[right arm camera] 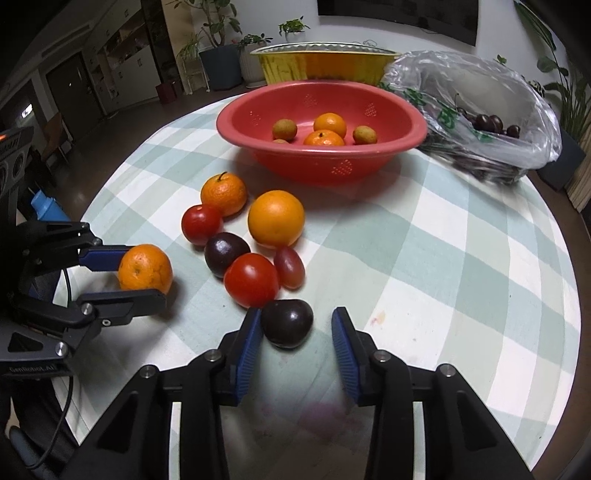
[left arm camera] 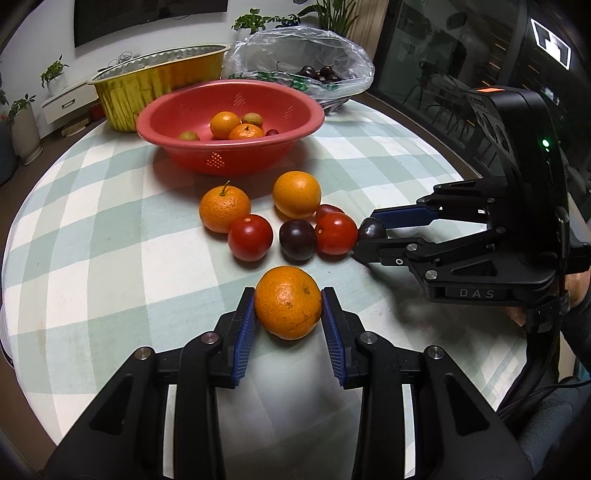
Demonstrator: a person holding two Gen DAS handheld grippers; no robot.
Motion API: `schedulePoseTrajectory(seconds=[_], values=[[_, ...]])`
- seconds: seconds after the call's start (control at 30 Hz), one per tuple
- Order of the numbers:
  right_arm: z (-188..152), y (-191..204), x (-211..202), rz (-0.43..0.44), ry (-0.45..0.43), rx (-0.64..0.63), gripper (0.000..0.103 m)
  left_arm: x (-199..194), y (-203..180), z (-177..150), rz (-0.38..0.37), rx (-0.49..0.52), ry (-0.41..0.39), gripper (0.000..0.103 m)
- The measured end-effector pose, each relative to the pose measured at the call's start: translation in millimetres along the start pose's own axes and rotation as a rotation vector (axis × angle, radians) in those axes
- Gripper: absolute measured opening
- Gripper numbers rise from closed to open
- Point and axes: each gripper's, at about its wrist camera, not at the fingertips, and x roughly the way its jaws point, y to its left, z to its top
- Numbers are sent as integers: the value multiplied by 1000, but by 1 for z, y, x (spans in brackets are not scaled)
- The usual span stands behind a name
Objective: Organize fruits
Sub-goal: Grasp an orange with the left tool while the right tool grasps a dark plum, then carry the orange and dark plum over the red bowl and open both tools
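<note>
Checked tablecloth carries scattered fruit; left gripper fingers pinch an orange, right gripper fingers spread around a plum.

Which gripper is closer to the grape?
Right. The right gripper sits just in front of the grape, around a dark plum. The left gripper is farther off, around an orange.

A round worktop is covered by a green-and-white checked cloth. Potted plants are seen along the white wall, and a dark screen is mounted on it. A small white drawer unit is placed on the floor beneath.
</note>
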Motion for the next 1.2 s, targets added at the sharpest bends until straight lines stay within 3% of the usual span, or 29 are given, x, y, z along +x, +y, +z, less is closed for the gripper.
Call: schedulePoseTrajectory(seconds=[0.33, 0.87, 1.2], values=[[-2, 3, -4, -1, -15, -16, 29, 0, 0, 0, 4, -6, -2, 33], [-7, -1, -24, 40, -40, 38, 29, -5, 4, 1, 4, -14, -15, 33], [2, -30, -49, 32, -101, 122, 29, -27, 22, 24, 37, -25, -70, 33]])
